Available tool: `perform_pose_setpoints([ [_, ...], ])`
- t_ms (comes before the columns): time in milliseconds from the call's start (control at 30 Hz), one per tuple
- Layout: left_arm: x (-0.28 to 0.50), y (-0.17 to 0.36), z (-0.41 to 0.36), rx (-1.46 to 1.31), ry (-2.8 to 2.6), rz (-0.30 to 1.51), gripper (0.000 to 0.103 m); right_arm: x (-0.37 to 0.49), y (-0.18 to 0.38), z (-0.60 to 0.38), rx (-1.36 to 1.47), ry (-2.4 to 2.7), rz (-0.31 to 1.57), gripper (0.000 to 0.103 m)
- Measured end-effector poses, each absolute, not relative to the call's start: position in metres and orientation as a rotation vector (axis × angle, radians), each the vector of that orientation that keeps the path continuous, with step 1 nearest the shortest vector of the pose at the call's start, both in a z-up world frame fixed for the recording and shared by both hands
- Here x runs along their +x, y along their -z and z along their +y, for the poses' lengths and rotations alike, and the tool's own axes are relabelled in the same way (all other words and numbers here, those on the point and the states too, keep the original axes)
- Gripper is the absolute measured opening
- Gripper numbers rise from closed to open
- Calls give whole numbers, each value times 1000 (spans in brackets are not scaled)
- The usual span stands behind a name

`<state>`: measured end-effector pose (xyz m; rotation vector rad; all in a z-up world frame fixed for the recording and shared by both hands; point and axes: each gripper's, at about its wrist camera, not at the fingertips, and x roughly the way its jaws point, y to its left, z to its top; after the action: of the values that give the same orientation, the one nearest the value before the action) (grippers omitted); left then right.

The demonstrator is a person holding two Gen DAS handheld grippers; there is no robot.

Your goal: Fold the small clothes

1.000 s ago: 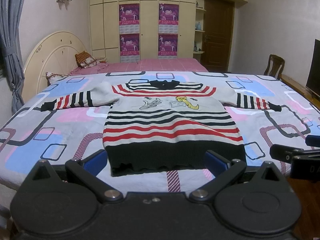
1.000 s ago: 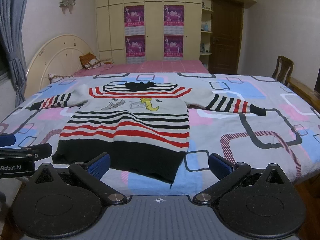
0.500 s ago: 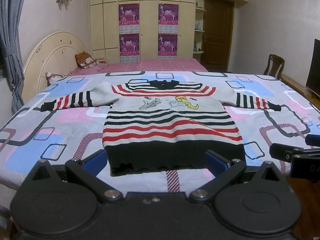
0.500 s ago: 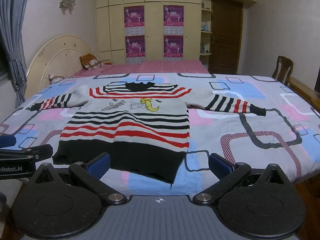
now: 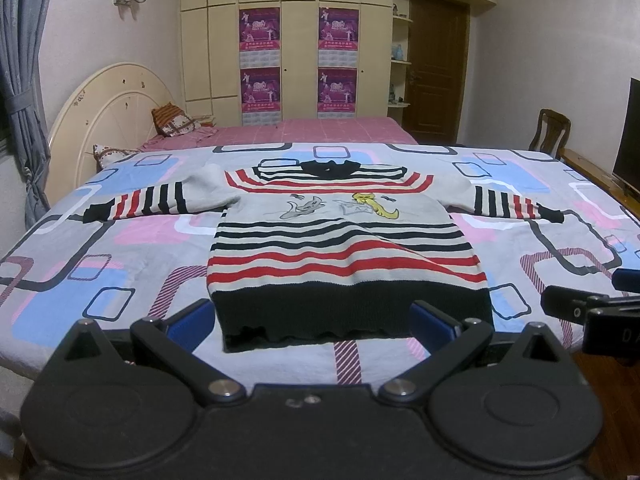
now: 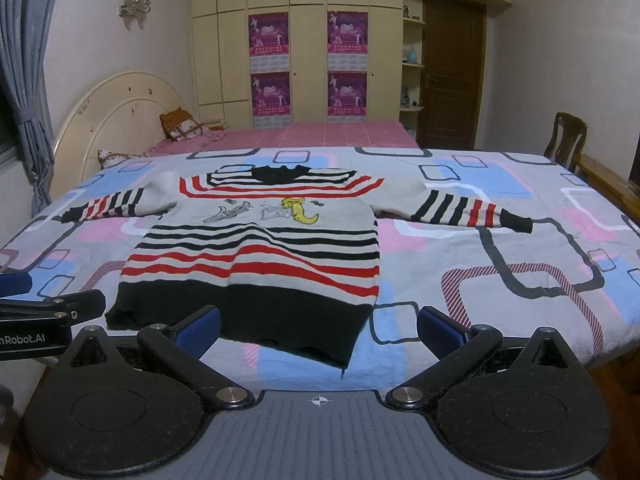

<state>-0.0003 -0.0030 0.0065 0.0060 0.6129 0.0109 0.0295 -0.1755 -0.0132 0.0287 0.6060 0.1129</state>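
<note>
A small grey sweater (image 5: 340, 240) with red and black stripes, a black hem and cartoon figures lies flat, front up, sleeves spread, on the patterned bedspread (image 5: 120, 248). It also shows in the right wrist view (image 6: 264, 248). My left gripper (image 5: 312, 326) is open and empty, held just short of the hem at the bed's near edge. My right gripper (image 6: 318, 328) is open and empty, in front of the hem's right corner. Each gripper shows at the edge of the other's view.
A cream headboard (image 5: 104, 120) stands at the left, a second bed with a pink cover (image 5: 320, 130) behind. A wooden chair (image 5: 550, 128) and a dark screen (image 5: 628, 136) are at the right. Wardrobe doors and a brown door line the far wall.
</note>
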Motion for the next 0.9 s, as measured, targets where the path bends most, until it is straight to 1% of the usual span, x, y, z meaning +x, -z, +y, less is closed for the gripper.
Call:
perform_pose_setpoints([
  [900, 0, -6, -2, 8, -12, 617, 103, 29, 14, -174, 30, -112, 608, 103],
])
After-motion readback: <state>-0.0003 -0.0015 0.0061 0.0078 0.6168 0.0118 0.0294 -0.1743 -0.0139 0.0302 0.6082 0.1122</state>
